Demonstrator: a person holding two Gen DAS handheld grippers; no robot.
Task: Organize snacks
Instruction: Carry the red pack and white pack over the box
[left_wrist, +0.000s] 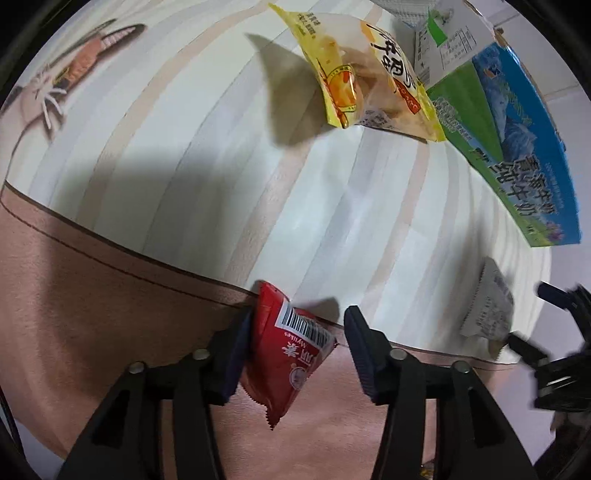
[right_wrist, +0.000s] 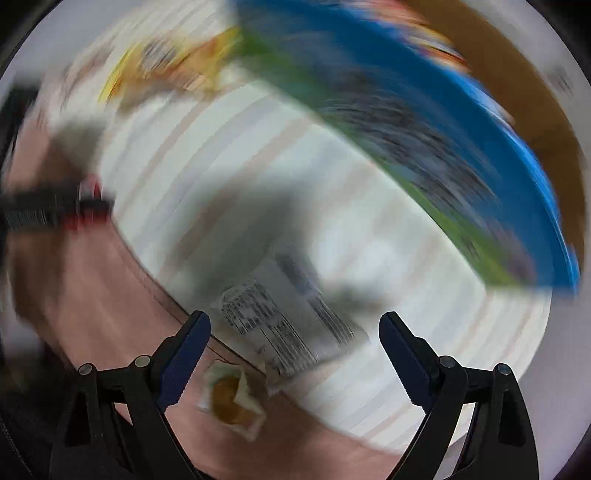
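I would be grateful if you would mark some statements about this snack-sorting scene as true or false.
1. The red foil snack packet sits between the fingers of the left hand-held gripper. True.
2. Both pads press on that red packet. False: the pad on the right of the left wrist view stands clear of it.
3. The yellow plastic snack bag lies against the blue-and-green cardboard carton. True.
4. The right hand-held gripper is clamped on the white printed packet. False: its jaws stand wide open, and the packet lies on the cloth beyond them.
5. The tablecloth is plain blue. False: it is cream with pale pink stripes.
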